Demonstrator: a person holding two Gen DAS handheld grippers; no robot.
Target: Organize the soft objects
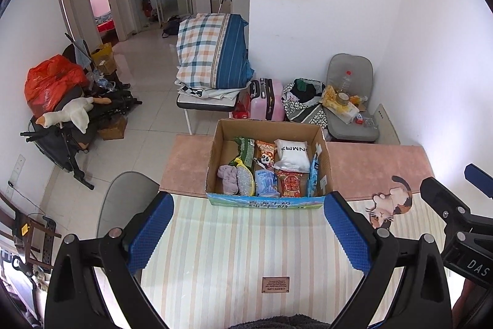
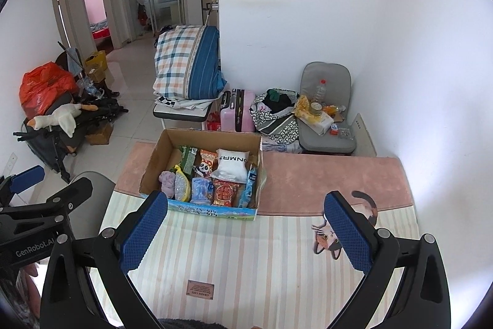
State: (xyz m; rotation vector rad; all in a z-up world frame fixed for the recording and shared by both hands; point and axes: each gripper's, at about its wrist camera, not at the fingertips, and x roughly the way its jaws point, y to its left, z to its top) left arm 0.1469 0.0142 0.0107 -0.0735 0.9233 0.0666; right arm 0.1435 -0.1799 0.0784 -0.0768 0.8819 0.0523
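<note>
An open cardboard box [image 1: 324,158] stands on the table, also in the right wrist view [image 2: 154,162]. It holds several soft packets: a white pillow pack [image 1: 292,155], a purple cloth [image 1: 228,178], a red packet [image 1: 289,183] and a blue packet [image 1: 265,181]. My left gripper [image 1: 248,207] is open and empty, just in front of the box. My right gripper [image 2: 245,207] is open and empty, in front of the box and to its right. The right gripper's fingers [image 1: 443,199] show at the left view's right edge.
The table carries a striped mat [image 1: 246,248] with a cat print [image 2: 336,236] and a pink cloth [image 2: 323,181] behind. A grey chair [image 1: 123,199] stands at the table's left. Beyond are a folded quilt [image 1: 212,51], a pink suitcase [image 1: 267,99] and a cluttered chair [image 1: 351,100].
</note>
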